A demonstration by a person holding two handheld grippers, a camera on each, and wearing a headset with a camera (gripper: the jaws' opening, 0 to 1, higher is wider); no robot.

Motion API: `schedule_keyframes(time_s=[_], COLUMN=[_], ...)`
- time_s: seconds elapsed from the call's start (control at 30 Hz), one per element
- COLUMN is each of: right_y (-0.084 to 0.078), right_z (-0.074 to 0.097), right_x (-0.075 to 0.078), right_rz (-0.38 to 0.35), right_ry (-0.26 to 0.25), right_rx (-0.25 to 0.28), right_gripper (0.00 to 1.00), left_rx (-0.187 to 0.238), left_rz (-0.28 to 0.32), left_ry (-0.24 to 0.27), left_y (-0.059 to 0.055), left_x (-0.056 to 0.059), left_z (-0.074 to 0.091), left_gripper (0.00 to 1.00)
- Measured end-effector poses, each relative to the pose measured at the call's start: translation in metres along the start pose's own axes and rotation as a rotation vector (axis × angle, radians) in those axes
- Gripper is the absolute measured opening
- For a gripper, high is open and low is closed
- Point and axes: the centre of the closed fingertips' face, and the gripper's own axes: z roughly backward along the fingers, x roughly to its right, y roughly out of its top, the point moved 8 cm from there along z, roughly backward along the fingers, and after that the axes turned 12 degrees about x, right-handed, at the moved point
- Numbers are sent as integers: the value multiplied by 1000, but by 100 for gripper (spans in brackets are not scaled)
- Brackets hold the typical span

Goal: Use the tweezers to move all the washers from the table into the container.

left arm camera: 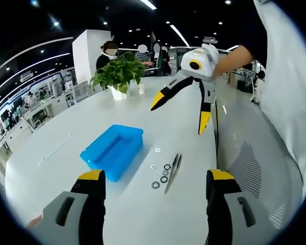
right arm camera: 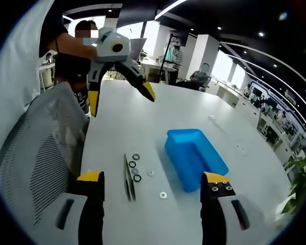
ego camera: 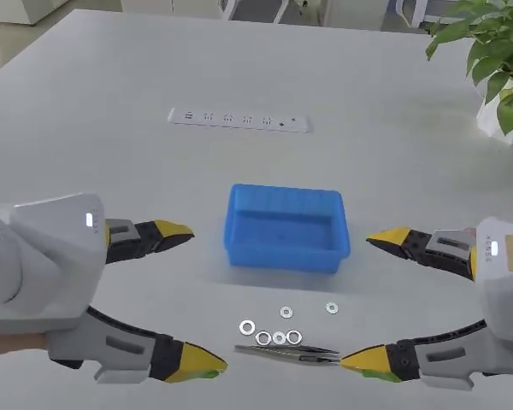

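In the head view, a pale grey table (ego camera: 111, 85) is stretching away. It is carrying one white power strip (ego camera: 239, 120), and one leafy plant (ego camera: 496, 60) is standing at the far right. One blue container (ego camera: 286, 226) is sitting mid-table. Six washers (ego camera: 279, 338) are lying on the table in front of it, four of them in a row just beside the single pair of tweezers (ego camera: 286, 350). The left gripper (ego camera: 203, 299) and right gripper (ego camera: 359, 301) are flanking them, each with its jaws spread wide and gripping nothing (a tan label on the right one is too small to read).

In the left gripper view, an open office with ceiling strip lights is showing, and several people are gathering beyond the plant.

In the right gripper view, one mesh chair (right arm camera: 35, 148) is standing at the table's edge. The six washers are lying between the tweezers and the container.
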Motion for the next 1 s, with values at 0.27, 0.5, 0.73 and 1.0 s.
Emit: schedule_keyframes(time_s=[0.27, 0.5, 0.73, 1.0], right_y=[-14, -28, -37, -48], right_z=[-14, -26, -39, -51], right_x=[-13, -25, -24, -28], right_rz=[-35, -66, -101, -111], right_ry=[47, 86, 97, 135], right_rx=[-50, -85, -106, -166], right_gripper=[70, 62, 55, 46], left_rx=[-17, -63, -101, -147], left_rz=[47, 50, 50, 45], left_ry=[-28, -49, -67, -95], left_y=[-13, -29, -43, -53], left_x=[10, 13, 15, 15], left_z=[-13, -22, -31, -43], left_gripper=[74, 66, 61, 52])
